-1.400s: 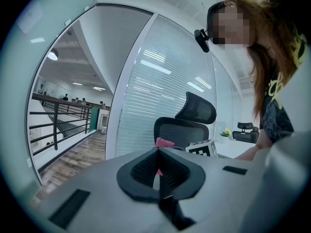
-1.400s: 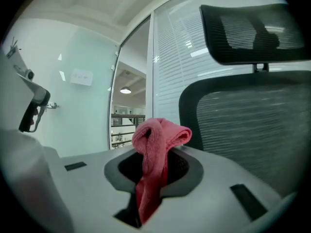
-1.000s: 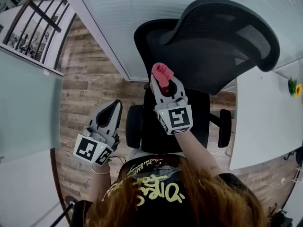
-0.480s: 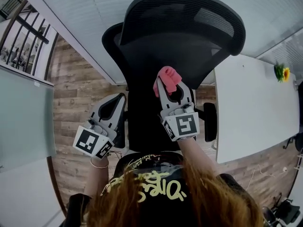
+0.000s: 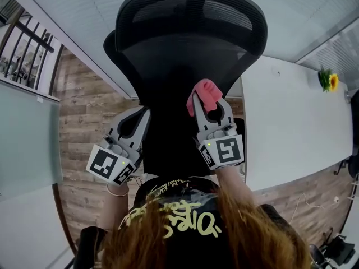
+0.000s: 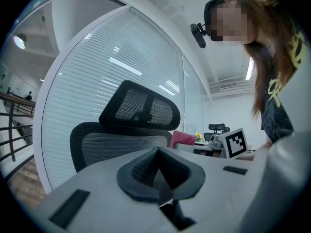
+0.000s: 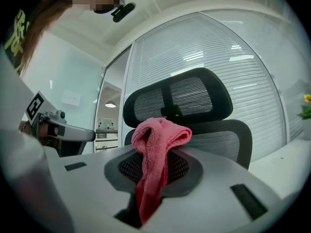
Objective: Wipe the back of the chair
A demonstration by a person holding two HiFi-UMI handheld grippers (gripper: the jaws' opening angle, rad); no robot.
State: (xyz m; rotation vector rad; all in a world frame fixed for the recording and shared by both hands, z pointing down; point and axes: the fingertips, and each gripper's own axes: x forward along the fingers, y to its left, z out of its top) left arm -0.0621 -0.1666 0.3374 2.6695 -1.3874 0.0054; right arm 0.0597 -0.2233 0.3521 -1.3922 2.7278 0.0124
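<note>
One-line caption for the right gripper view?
Right gripper clamps a pink cloth, facing the black mesh chair.

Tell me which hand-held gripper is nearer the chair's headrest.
Right. The right hand-held gripper, clamping a pink cloth, is in front of the backrest, below the headrest. The left hand-held gripper sits lower and farther back, by the backrest's left edge.

Bright, even daylight; sharp frames, strong fisheye edge distortion.
</note>
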